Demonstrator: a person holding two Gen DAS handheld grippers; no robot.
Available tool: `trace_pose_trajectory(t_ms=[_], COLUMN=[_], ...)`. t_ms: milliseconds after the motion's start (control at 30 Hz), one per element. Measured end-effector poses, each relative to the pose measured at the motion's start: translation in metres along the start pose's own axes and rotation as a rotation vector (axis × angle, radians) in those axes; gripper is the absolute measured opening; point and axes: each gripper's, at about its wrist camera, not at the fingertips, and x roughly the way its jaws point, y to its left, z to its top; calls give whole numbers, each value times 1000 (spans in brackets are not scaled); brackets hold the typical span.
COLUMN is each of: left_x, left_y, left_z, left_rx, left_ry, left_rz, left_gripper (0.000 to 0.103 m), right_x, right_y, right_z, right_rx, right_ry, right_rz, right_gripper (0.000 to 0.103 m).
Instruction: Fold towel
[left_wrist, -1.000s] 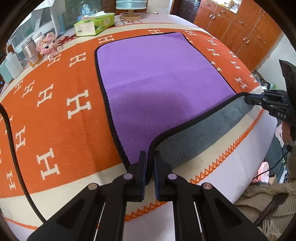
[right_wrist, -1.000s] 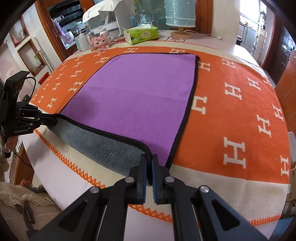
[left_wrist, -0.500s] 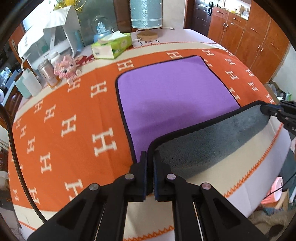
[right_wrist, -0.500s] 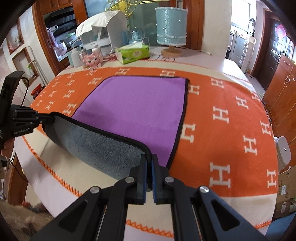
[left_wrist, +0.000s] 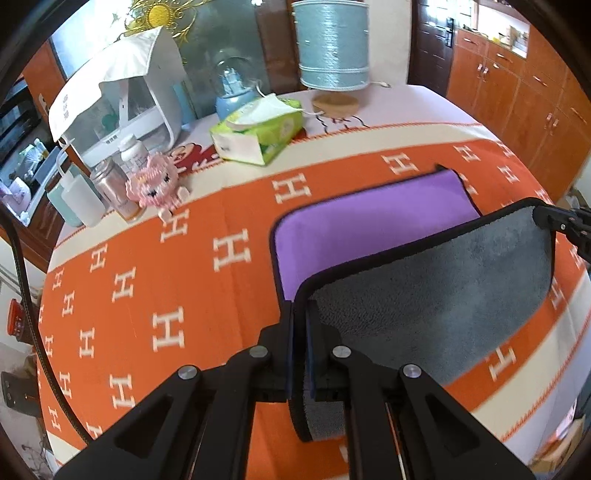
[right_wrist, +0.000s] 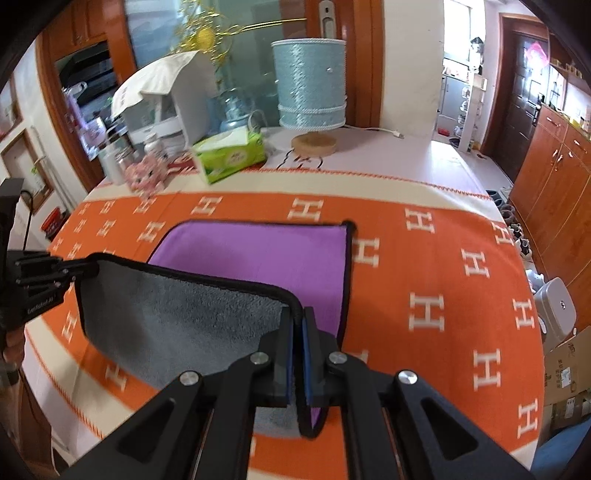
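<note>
The towel is purple on top (left_wrist: 373, 221) and grey underneath (left_wrist: 436, 280), with a black hem, and lies on an orange H-patterned cloth (left_wrist: 147, 280). My left gripper (left_wrist: 299, 314) is shut on its near left corner. My right gripper (right_wrist: 298, 317) is shut on its near right corner; it also shows at the right edge of the left wrist view (left_wrist: 565, 225). The near edge is lifted and curled over, grey side (right_wrist: 177, 314) facing me, above the purple part (right_wrist: 258, 251). The far edge lies flat.
At the table's far side stand a green tissue box (left_wrist: 258, 133), a blue lamp (left_wrist: 334, 44), a pink toy (left_wrist: 153, 184), bottles (left_wrist: 81, 199) and a white appliance (left_wrist: 125, 96). Wooden cabinets (left_wrist: 517, 92) stand on the right. A white stool (right_wrist: 557, 306) is beside the table.
Both grippers have lifted the towel's near edge and carried it toward the far side. More grey underside shows and less purple is visible.
</note>
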Motion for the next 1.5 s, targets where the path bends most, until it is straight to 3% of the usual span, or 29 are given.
trace_pose_trajectory(t_ms=[267,633,1333,1433,1500], left_x=[38,78,123,126,128], left_y=[6,6,7,8,9], left_z=[33,61,68,67,67], left_rx=[-34,-77,-162,-169,-172], left_ry=[2,3,44,46,54], left_rz=[59,106,122,123,123], left_gripper=[4,4,4,7,15], right_x=[40,88,134,140,139], right_y=[-5,-17,-22,-22,-21], right_z=[33,54,60,59,57], right_rx=[40,94,112,113,99], right_ry=[10,50,87,111,107], right_rz=[-35,-85,-121,-130,-137], right_gripper=[4,4,4,4,6])
